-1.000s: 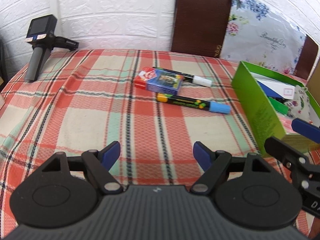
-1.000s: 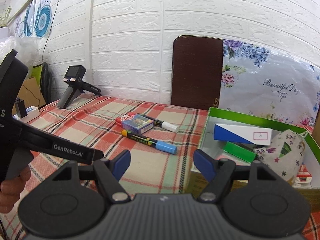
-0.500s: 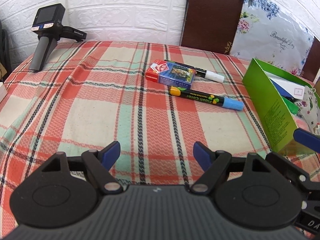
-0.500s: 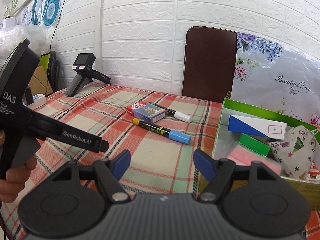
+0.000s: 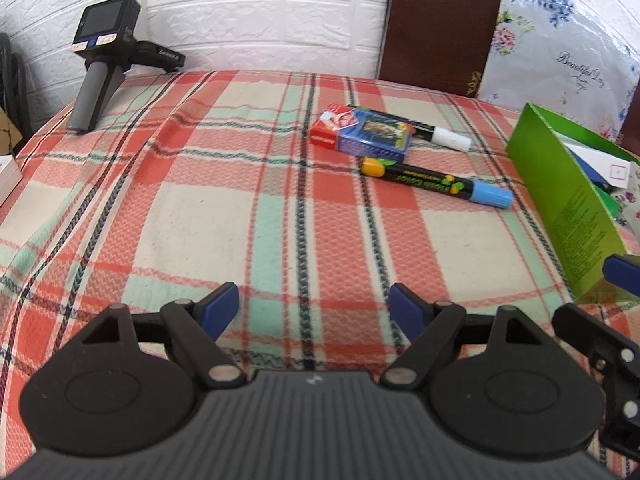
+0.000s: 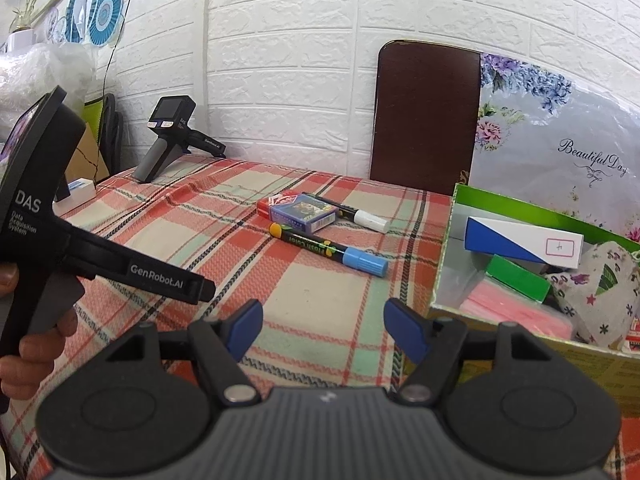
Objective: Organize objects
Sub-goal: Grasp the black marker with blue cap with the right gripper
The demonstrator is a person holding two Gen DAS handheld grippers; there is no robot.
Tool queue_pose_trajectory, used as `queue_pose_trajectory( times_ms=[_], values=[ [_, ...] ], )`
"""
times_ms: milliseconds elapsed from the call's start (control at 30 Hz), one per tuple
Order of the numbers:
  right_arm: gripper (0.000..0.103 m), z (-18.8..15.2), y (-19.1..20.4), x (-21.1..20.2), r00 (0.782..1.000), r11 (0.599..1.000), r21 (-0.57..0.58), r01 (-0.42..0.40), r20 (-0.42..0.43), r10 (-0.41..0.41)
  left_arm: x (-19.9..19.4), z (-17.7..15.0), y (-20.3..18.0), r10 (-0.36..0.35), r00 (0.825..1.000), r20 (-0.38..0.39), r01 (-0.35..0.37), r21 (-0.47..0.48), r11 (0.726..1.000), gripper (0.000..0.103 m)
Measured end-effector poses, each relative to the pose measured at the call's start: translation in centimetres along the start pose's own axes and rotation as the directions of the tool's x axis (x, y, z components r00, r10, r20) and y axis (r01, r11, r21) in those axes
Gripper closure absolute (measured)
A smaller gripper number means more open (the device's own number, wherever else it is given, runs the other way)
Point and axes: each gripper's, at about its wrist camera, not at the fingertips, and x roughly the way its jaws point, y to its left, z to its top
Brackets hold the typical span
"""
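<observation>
Card box point(image 5: 362, 134) between two markers point(image 5: 436, 182), on tablecloth point(image 5: 200, 208); open box point(image 5: 560, 200) to right.

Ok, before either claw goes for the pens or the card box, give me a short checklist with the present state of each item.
1. Left claw open and holding nothing: ok.
2. Right claw open and holding nothing: ok.
3. Blue-capped pen lying free on the cloth, nothing on top of it: ok.
4. White-capped pen free to lift: not ok, the card box covers part of it.
5. Green box open on top: ok.
6. Room left in the green box: cannot tell, it already holds several things and its right side is out of view.
</observation>
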Motion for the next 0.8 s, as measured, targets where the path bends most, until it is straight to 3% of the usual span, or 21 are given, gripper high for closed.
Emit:
queue_pose_trajectory(
  times_ms=[233, 367, 433, 667, 700, 733, 800],
  values=[
    [0.035, 2.3, 1.7, 2.8, 0.999, 0.991, -0.132, -0.036, -0.002, 0.036, 0.2, 0.2, 1.8, 0.058, 0.998, 0.015, -0.058, -0.030, 0.998, 0.019],
    [0.034, 5.6, 2.0, 7.5, 0.988, 0.975, -0.192, -0.115, -0.125, 0.092, 0.2, 0.5, 3.8, 0.108, 0.994, 0.020, -0.106, -0.072, 0.992, 0.019],
    [0.034, 7.3, 1.8, 10.2, 0.969, 0.965, -0.207, -0.161, -0.221, 0.114, 0.1, 0.5, 4.7, 0.128, 0.992, 0.018, -0.126, -0.090, 0.988, 0.019],
    [0.023, 9.7, 0.2, 17.2, 0.894, 0.970, -0.188, -0.152, -0.444, 0.054, -0.2, 0.4, 6.5, 0.173, 0.985, 0.020, -0.169, -0.113, 0.979, 0.019],
    [0.022, 9.6, -0.2, 18.0, 0.886, 0.971, -0.190, -0.144, -0.462, 0.041, -0.2, 0.4, 6.6, 0.174, 0.985, 0.020, -0.170, -0.113, 0.979, 0.019],
    [0.012, 9.5, -0.5, 18.4, 0.883, 0.973, -0.181, -0.141, -0.467, 0.041, -0.2, 0.4, 6.6, 0.175, 0.984, 0.020, -0.172, -0.113, 0.979, 0.019],
    [0.015, 9.5, -1.3, 19.0, 0.868, 0.981, -0.125, -0.150, -0.491, 0.070, -0.2, 0.4, 6.6, 0.177, 0.984, 0.020, -0.173, -0.113, 0.978, 0.018]
  ],
)
